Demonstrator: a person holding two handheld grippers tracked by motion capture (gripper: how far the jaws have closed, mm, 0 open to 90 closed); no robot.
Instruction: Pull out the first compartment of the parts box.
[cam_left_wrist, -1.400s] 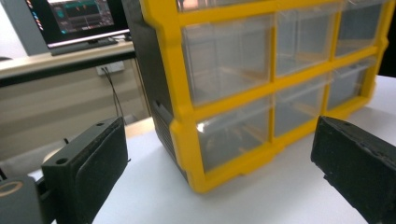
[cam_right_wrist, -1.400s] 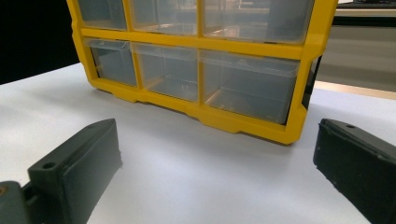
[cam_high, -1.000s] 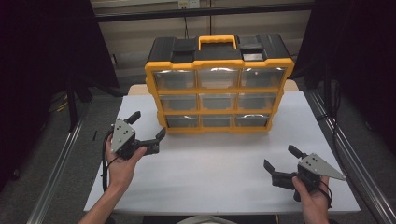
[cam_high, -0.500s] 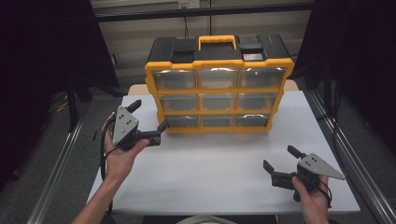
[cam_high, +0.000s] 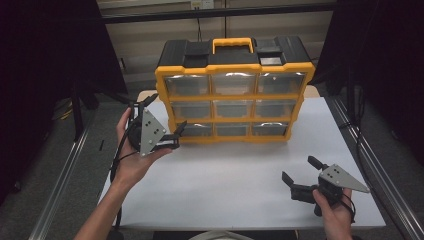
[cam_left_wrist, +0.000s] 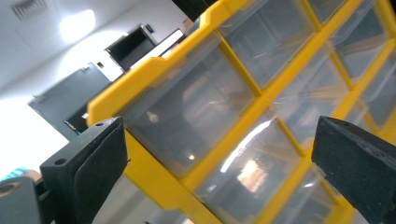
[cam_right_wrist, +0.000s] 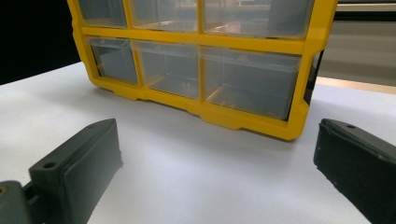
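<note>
A yellow and black drawer organiser (cam_high: 235, 90) with clear drawers stands upright at the back of the white table (cam_high: 235, 175). My left gripper (cam_high: 165, 115) is open and raised beside the organiser's left side, tilted, its jaws wide apart. Seen from the left gripper view, the organiser (cam_left_wrist: 243, 93) looms close and slanted, its clear drawers between my jaws. My right gripper (cam_high: 302, 170) is open and low over the table's front right. In the right gripper view the organiser's lower drawers (cam_right_wrist: 196, 70) stand ahead, well apart from my jaws. Nothing is held.
An orange carry handle (cam_high: 232, 44) tops the organiser. Metal rails (cam_high: 370, 170) run along both table sides, with dark curtains beyond. The white tabletop (cam_right_wrist: 187, 168) stretches bare in front of the organiser.
My left gripper has risen and moved right toward the organiser's left edge, tilting as it went. The right gripper has stayed put.
</note>
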